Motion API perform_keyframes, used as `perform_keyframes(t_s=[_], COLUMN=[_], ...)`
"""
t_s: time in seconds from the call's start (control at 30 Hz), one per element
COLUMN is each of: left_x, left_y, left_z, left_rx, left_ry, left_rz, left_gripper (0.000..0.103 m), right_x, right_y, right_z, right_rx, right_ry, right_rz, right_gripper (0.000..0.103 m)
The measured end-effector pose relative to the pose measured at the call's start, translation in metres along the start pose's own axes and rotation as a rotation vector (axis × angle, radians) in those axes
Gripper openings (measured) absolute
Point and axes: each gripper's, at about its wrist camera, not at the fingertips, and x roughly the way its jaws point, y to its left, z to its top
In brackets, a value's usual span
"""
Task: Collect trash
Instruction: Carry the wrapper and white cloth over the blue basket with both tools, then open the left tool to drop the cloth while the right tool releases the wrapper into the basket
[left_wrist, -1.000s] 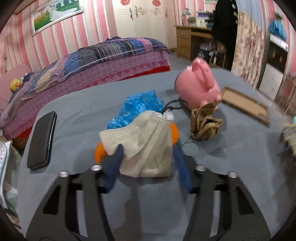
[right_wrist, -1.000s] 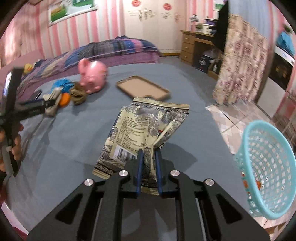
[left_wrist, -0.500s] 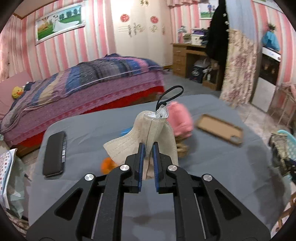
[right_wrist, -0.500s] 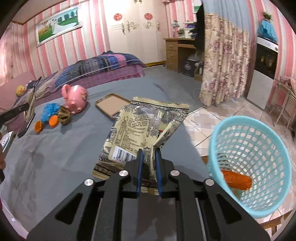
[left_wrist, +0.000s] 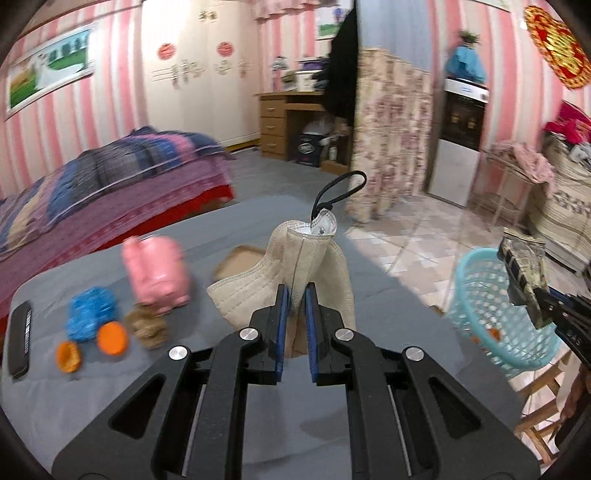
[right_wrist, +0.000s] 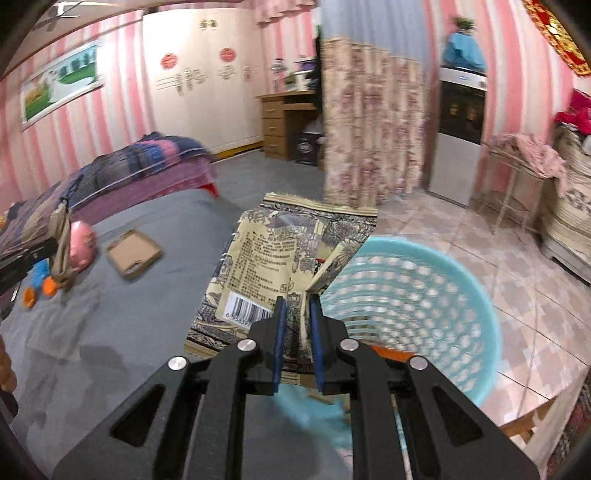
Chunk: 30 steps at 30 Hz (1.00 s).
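While pinched between the blue fingers of the left gripper (left_wrist: 295, 295), beige quilted face mask (left_wrist: 291, 266), soft and folded, black ear loop standing up at top; lifted clear of the grey cloth surface (left_wrist: 92, 387), whereas a second ago lying there between wide-spread fingers, which have just closed on it. Crinkled printed snack wrapper (right_wrist: 280, 266), flat foil with barcode, clamped tight in the right gripper (right_wrist: 297, 314), now right at the rim of the round turquoise lattice basket (right_wrist: 424, 295), earlier well apart from it. Left behind on the surface: glossy pink piggy bank (left_wrist: 157, 269), blue crumpled plastic (left_wrist: 90, 314), two orange caps (left_wrist: 112, 338), brown paper wad (left_wrist: 149, 325), flat cardboard tray (right_wrist: 133, 253). Tiled floor (right_wrist: 517, 258) open beyond the basket.
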Motion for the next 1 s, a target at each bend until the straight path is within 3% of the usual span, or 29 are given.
perform_keyframes(t_s=[0.27,0.67,1.0], left_x=[0.014,0.035,0.064], left_y=[-0.071,-0.179,-0.229], left_z=[0.008,0.003,-0.001], left_rx=[0.063,0.209,0.273], left_ry=[-0.008,0.021,0.062], left_rz=[-0.107,-0.268,-0.335], left_gripper=[0.009,0.008,0.009], right_x=[0.001,0.006,-0.002], right_y=[-0.057,-0.096,-0.127], right_z=[0.004,-0.003,-0.009], right_rx=[0.083,0.101,0.189], right_ry=[-0.006,0.022,0.003], right_rz=[-0.101,-0.158,-0.192], right_gripper=[0.014,0.014,0.014])
